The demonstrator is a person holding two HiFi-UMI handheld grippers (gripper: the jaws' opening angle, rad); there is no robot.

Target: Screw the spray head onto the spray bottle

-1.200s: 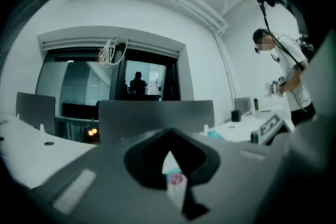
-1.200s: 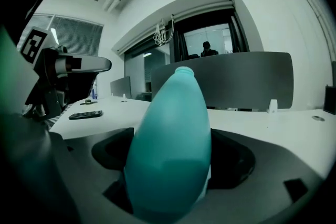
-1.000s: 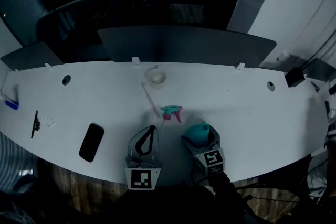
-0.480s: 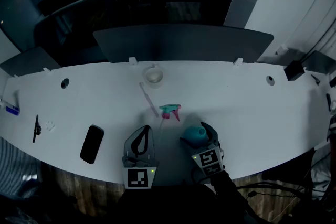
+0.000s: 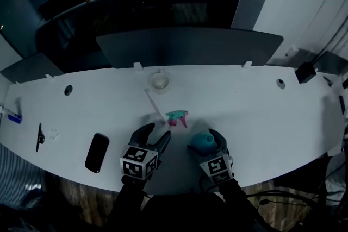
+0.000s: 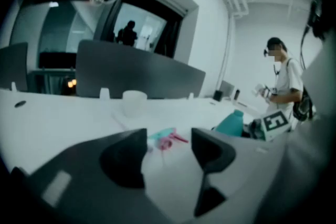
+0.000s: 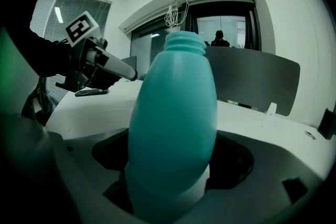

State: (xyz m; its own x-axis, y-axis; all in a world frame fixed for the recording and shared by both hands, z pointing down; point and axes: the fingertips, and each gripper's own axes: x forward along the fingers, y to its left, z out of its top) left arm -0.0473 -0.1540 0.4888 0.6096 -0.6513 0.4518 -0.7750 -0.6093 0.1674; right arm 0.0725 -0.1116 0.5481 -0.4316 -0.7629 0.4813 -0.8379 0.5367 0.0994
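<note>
A teal spray bottle [image 5: 205,140] [image 7: 173,113] with a bare threaded neck stands upright, and my right gripper [image 5: 209,141] is shut on its lower body. The teal and pink spray head [image 5: 177,117] [image 6: 164,138] lies on the white desk [image 5: 250,106], its thin dip tube [image 5: 154,103] running back to the left. My left gripper [image 5: 154,134] [image 6: 169,152] is just short of the head, jaws opening, nothing between them. The bottle [image 6: 231,123] shows at the right of the left gripper view.
A small white cup [image 5: 160,80] stands behind the spray head. A black phone [image 5: 97,145] and a black pen [image 5: 39,136] lie at the left. Dark partition panels [image 5: 190,46] run along the desk's far edge. A person [image 6: 281,81] stands off to the right.
My left gripper has opened its jaws and swung to point at the spray head. The right gripper and bottle have hardly moved.
</note>
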